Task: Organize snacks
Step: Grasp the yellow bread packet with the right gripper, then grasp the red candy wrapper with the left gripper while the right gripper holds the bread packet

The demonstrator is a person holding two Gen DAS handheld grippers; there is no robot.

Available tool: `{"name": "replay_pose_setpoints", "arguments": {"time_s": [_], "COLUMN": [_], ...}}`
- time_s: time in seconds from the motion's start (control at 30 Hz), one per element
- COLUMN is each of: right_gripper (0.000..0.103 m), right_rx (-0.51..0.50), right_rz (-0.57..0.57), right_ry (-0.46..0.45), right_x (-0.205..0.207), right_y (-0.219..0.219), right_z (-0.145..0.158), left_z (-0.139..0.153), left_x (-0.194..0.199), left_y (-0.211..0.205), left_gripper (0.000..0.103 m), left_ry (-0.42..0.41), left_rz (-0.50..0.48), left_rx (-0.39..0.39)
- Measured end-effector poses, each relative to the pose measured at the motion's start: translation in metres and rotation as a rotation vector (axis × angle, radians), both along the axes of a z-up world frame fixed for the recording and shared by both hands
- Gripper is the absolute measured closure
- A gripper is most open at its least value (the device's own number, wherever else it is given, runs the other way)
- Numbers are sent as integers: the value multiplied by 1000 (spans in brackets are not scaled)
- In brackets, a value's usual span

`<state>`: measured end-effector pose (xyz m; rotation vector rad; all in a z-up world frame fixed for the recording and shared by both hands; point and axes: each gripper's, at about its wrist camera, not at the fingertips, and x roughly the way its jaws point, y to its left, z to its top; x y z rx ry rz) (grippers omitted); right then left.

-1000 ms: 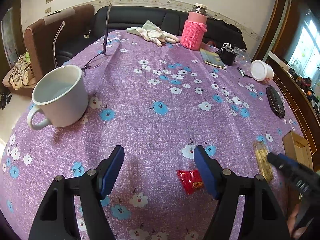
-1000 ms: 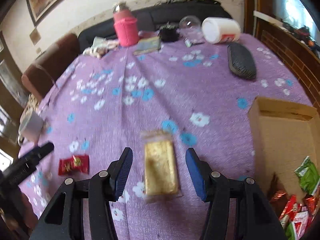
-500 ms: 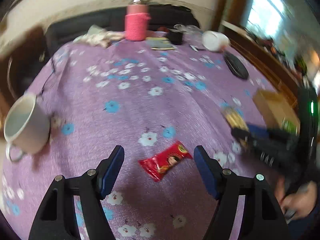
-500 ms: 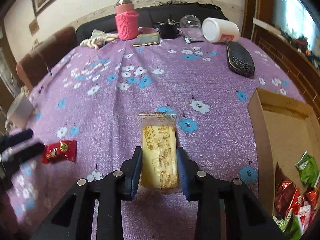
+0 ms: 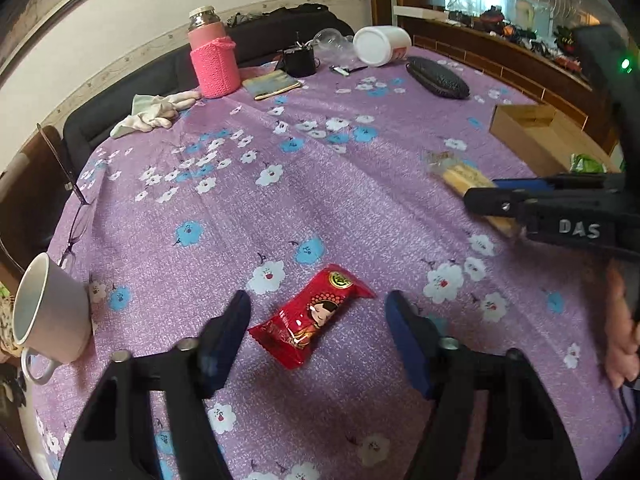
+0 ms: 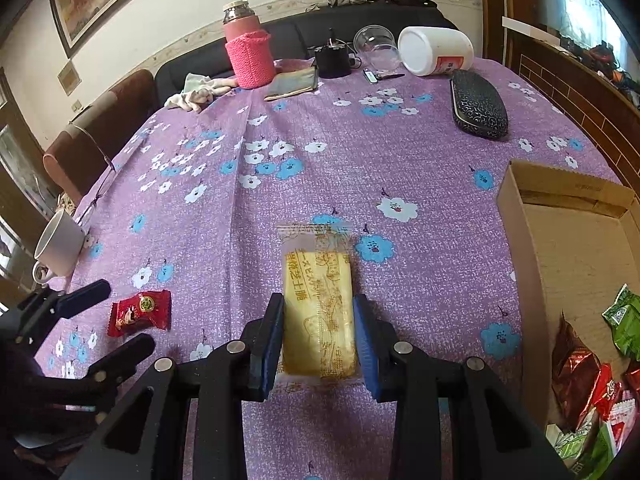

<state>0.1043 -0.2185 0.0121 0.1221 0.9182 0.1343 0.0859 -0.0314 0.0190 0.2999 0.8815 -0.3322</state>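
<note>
Fingers of your right gripper clamp one yellow biscuit pack; your left gripper gapes around one red snack on the worktop. Only the right view shows the cardboard box holding packets.

Bare purple flowered cloth on the table lies open between the yellow clear-wrapped biscuit packet and the brown cardboard box. The box's near wall stands upright beside that gap. A white ceramic mug stands at the left edge.

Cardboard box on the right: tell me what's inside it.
The brown cardboard box holds green and red snack packets at its near end; the far end is bare. Anything beneath them is hidden.
</note>
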Motion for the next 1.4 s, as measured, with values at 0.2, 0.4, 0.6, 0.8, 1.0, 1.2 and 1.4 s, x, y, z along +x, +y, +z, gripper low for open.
{"name": "replay_pose_setpoints", "arguments": {"time_s": [0.2,0.4,0.6,0.8,1.0,1.2,1.4], "right_gripper": [67,67,67,67,67,67,67], "right_rx": [-7,-31,-4,22,24,8,18], "right_rz": [7,15,22,13,15,39,52], "right_ry": [-13,0,-13,-22,-22,-38,-61], "right_x": [-2,-1,-3,-4,-5,-8,-13], "right_y": [2,6,5,4,6,13,15], "right_z": [3,0,3,5,5,8,15], "left_z": [-7,-9,-7,4,5,4,8], "left_x": [8,5,7,2,2,4,2], "left_y": [7,-2,-7,-14,-16,-14,-13], "left_gripper": [82,81,84,84,84,84,84], "left_ry": [33,-9,-14,-21,-7,2,-12], "left_rz": [45,51,88,93,112,126,134], "left_rx": [-15,45,9,-93,-130,-133,-145]}}
